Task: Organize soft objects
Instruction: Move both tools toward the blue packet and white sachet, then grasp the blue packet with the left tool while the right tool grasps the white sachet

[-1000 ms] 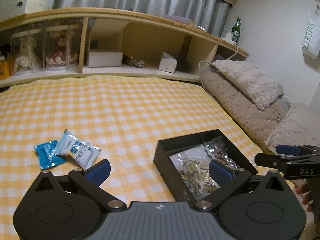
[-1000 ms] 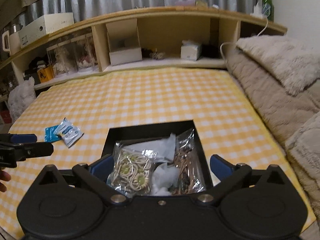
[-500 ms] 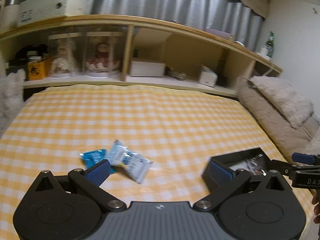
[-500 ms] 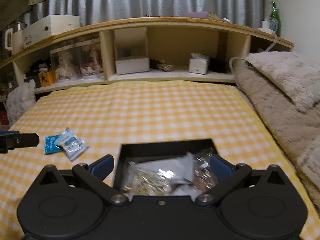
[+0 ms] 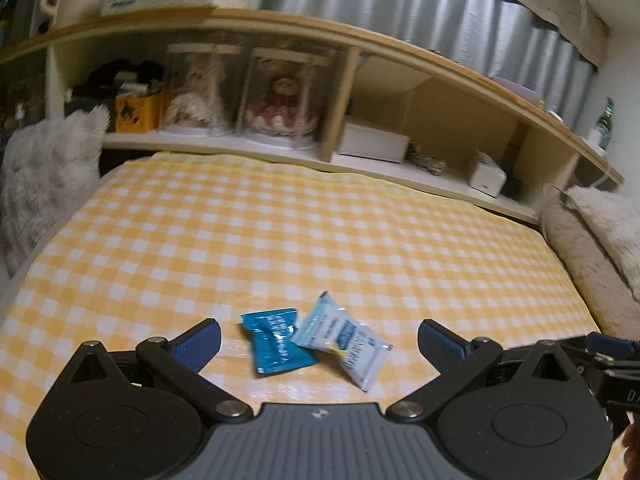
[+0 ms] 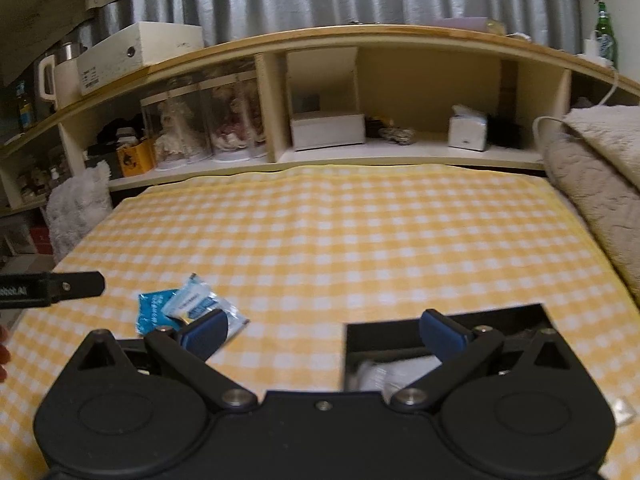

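change: left gripper [image 5: 318, 338] swung from black box [image 6: 440, 330] to centre two packets [image 5: 312, 344].
fingers: both grippers spread, empty.
meaning: packet pickup likely next.

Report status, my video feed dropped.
Both hand-held grippers open, empty. Left hand-held gripper lined up on two packets. Black box holds others. Nothing in the way.

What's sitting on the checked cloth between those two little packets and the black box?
Nothing: in the right wrist view, only bare yellow checked cloth lies between the packets and the black box.
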The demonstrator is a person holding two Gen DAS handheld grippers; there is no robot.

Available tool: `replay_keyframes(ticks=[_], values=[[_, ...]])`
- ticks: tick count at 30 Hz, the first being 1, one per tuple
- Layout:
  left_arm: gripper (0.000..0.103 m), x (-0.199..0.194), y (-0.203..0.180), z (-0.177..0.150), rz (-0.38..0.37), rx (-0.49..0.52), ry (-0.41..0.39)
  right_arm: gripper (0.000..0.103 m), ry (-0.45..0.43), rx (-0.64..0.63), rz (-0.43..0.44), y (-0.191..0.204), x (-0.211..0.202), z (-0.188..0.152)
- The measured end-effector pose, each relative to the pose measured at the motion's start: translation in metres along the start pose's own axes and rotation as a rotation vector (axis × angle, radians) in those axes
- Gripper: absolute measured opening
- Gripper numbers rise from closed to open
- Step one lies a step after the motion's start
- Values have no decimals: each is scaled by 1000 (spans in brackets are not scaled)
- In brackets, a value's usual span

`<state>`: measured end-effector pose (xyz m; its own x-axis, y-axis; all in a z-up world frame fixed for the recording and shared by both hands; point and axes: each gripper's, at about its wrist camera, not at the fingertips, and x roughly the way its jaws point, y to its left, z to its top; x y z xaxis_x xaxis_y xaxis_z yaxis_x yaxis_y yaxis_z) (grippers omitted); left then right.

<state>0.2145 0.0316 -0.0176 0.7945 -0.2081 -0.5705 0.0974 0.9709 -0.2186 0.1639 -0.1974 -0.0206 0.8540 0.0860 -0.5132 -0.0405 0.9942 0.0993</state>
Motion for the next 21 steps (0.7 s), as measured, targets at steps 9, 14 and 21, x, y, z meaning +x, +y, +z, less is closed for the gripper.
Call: replay_keyframes(ticks=[9,14,21], values=[[103,41,33,4,-34,-126,16,103,85,-138,65,65,76,-8],[101,60,45,-4,-32,-138,29,103,153,-239,75,94,123,-25],[100,80,48,-12,-18,-91,62,103,188,-283,0,96,170,-34]])
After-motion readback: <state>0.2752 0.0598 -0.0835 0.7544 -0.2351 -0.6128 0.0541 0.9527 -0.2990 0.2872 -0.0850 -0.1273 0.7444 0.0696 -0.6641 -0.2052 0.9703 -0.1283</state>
